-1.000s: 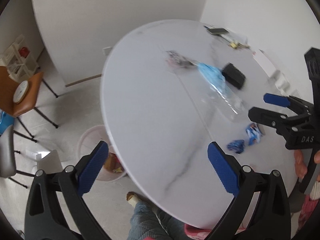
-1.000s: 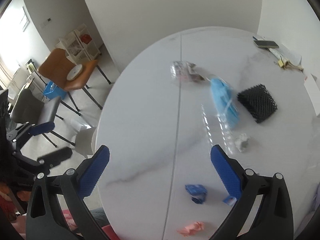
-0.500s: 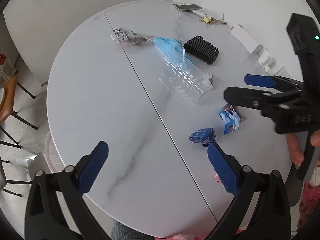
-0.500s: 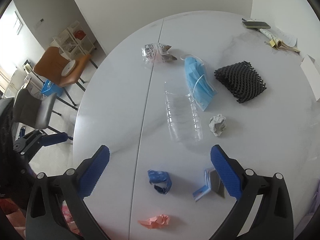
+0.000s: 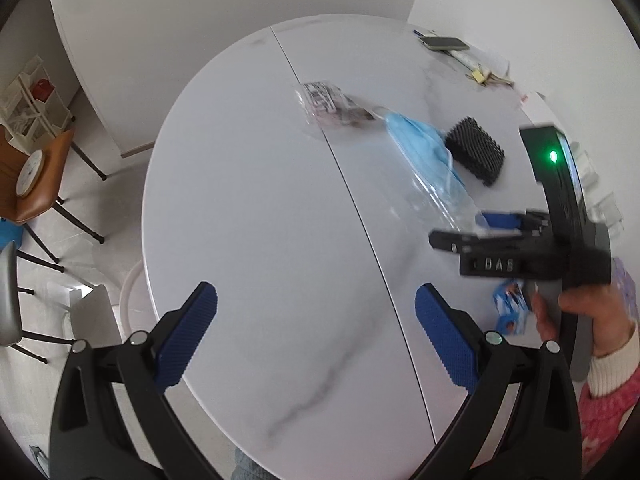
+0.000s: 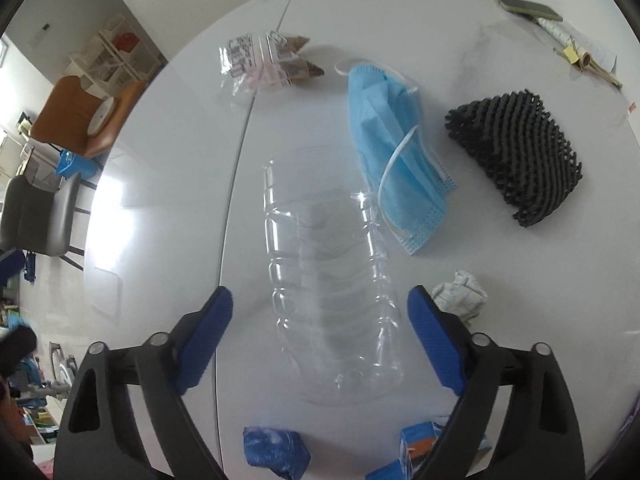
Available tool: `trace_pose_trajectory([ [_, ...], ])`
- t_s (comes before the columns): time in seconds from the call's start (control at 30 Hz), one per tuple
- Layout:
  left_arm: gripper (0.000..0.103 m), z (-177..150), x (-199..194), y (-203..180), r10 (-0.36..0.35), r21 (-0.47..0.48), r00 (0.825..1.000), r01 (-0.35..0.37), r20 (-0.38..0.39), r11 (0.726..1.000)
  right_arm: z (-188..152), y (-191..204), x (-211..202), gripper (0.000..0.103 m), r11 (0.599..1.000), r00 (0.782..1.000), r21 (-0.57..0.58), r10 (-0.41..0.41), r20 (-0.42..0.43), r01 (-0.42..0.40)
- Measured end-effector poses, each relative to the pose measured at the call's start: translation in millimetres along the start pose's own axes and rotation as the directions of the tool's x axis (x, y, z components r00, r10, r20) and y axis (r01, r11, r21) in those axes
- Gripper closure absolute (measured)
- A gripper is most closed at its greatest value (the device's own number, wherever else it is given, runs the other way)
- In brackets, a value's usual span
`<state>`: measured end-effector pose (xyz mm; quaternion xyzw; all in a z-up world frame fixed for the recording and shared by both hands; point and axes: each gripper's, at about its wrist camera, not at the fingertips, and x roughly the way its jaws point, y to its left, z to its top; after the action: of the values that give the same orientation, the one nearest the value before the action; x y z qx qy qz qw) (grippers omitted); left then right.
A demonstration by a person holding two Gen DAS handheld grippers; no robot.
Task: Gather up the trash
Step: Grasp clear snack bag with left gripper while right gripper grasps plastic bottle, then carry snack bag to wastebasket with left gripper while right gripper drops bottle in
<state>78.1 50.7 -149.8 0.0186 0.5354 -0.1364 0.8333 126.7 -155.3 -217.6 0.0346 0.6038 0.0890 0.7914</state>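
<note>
The right gripper (image 6: 320,324) is closing around a clear plastic bottle (image 6: 332,280) lying on the white table (image 6: 168,160), pads not touching. A blue mask (image 6: 396,148) lies beside it.

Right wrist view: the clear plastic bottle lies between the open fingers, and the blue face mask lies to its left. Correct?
Not quite. In the right wrist view the blue face mask lies to the right of the clear plastic bottle, overlapping its upper right edge. The bottle does lie between the closing fingers.
</note>
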Motion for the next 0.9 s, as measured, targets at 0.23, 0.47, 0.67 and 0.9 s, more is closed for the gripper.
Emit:
trace_pose_trajectory([
  [0.23, 0.008, 56, 28, 18, -0.018, -0.041, 1.0, 0.019, 0.016, 0.999, -2, -3, 4, 0.041, 0.998, 0.998, 0.038, 0.054, -0.025, -0.053],
  [0.47, 0.008, 136, 70, 2, -0.03, -0.09, 0.998, 0.035, 0.051, 0.995, 3, 2, -26, 0.041, 0.994, 0.995, 0.061, 0.091, 0.033, -0.093],
  [0.67, 0.008, 194, 130, -8, -0.02, -0.146, 1.0, 0.021, 0.011, 0.989, 19, 4, -40, 0.041, 0.991, 0.993, 0.082, 0.102, 0.063, -0.107],
  [0.9, 0.015, 218, 200, -10, 0.015, -0.187, 0.995, -0.034, -0.103, 0.982, 43, -5, -26, 0.041, 0.99, 0.994, 0.086, 0.108, 0.032, -0.11],
])
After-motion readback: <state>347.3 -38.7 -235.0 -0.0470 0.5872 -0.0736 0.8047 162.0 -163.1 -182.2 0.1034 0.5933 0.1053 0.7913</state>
